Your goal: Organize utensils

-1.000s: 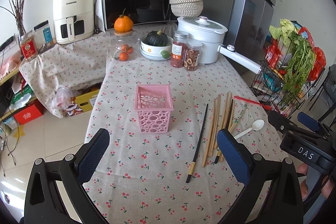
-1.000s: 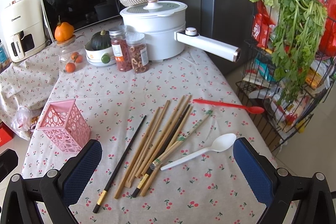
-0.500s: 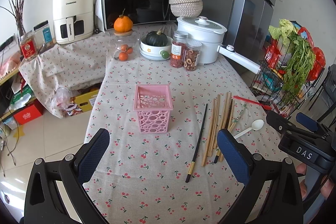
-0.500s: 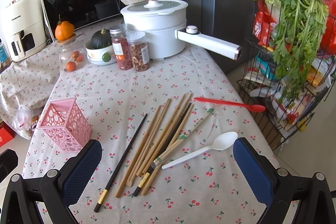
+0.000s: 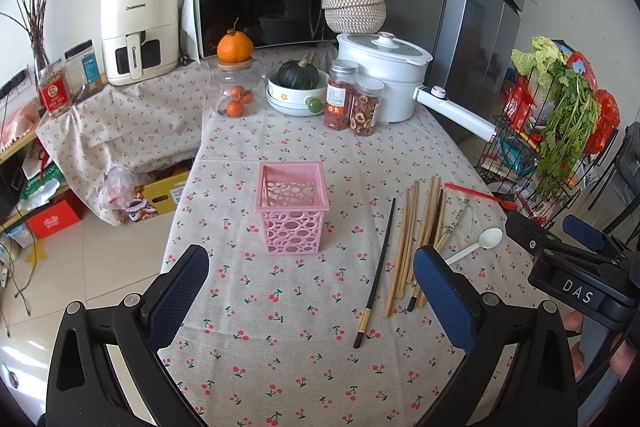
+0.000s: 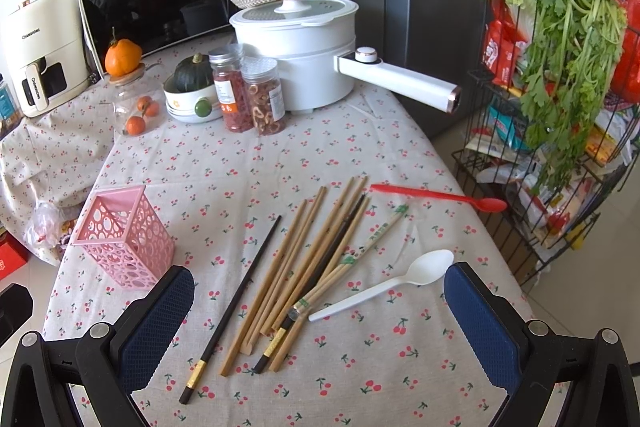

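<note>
Both my grippers, left and right, hang over the table's near edge with jaws wide apart, holding nothing. The pink basket stands mid-table, empty. Chopsticks, a white spoon and a red spoon lie towards the right edge.
</note>
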